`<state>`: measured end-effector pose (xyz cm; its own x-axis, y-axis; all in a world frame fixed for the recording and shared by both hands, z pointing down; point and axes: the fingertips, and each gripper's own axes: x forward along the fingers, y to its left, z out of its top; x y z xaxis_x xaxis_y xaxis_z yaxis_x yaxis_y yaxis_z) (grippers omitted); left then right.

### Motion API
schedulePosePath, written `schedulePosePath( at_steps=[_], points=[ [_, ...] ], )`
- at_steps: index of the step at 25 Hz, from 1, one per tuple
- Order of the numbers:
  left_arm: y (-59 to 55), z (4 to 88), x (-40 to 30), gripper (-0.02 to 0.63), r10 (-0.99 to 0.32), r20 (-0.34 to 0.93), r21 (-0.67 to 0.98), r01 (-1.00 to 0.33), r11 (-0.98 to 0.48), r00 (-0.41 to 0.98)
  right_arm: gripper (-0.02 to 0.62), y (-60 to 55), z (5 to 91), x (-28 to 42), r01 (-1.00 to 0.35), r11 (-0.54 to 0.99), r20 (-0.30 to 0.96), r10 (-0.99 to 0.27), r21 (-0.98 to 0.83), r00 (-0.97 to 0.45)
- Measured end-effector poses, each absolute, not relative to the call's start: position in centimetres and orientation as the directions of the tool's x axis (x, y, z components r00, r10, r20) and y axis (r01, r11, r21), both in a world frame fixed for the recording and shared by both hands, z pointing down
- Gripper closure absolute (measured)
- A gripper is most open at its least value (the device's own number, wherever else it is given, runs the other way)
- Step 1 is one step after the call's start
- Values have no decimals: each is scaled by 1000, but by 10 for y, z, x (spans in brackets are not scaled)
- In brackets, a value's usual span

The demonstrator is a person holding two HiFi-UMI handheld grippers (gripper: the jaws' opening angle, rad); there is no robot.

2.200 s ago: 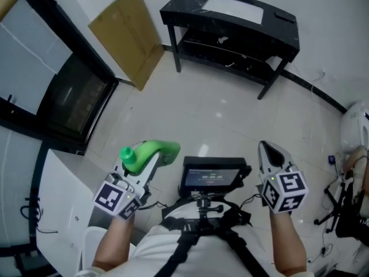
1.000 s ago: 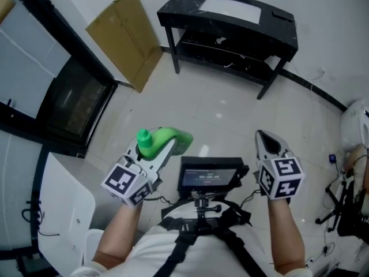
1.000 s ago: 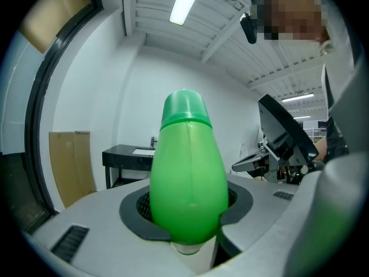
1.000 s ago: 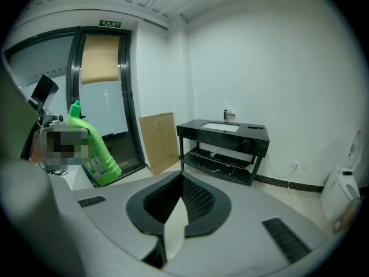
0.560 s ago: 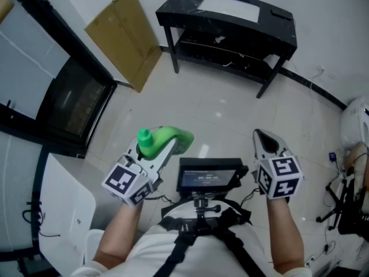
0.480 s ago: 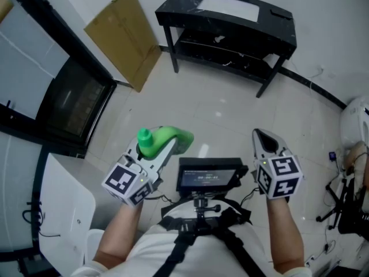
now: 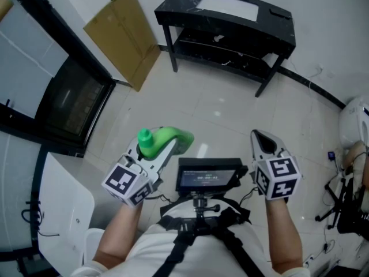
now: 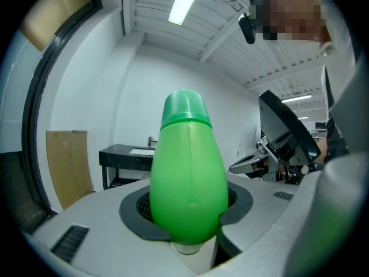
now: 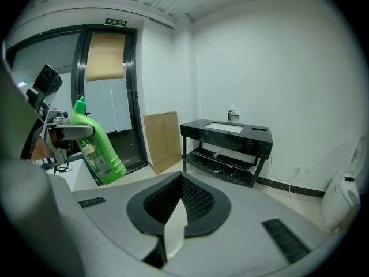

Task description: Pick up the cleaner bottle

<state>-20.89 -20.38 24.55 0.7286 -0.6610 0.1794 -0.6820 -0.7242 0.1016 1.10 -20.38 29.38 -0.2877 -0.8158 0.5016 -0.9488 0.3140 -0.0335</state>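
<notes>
The green cleaner bottle (image 7: 165, 140) is held off the floor in my left gripper (image 7: 168, 146), low and left of centre in the head view. In the left gripper view the bottle (image 8: 187, 178) fills the middle, cap end up, with both pads of the left gripper (image 8: 187, 205) pressed on its sides. My right gripper (image 7: 260, 136) is level with it on the right, jaws together and nothing between them. The right gripper view shows its closed tips (image 9: 181, 178) and the tilted bottle (image 9: 95, 146) off to the left.
A black sink stand (image 7: 230, 22) is against the far wall, with a cardboard sheet (image 7: 124, 36) leaning left of it. A dark glass door (image 7: 75, 100) and a white panel (image 7: 63, 206) are on the left. A small monitor (image 7: 210, 175) sits on the person's chest rig.
Since the earliest frame my left gripper has carried the bottle a little right and forward. Over the last second both grippers have stayed almost still.
</notes>
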Motion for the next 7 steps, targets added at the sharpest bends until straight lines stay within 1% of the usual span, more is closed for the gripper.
schedulePosePath(
  at_steps=[7],
  points=[
    [-201, 246, -207, 442, -653, 187, 110, -677, -728, 734, 592, -202, 294, 9, -948, 316, 505, -814, -30, -287]
  ],
)
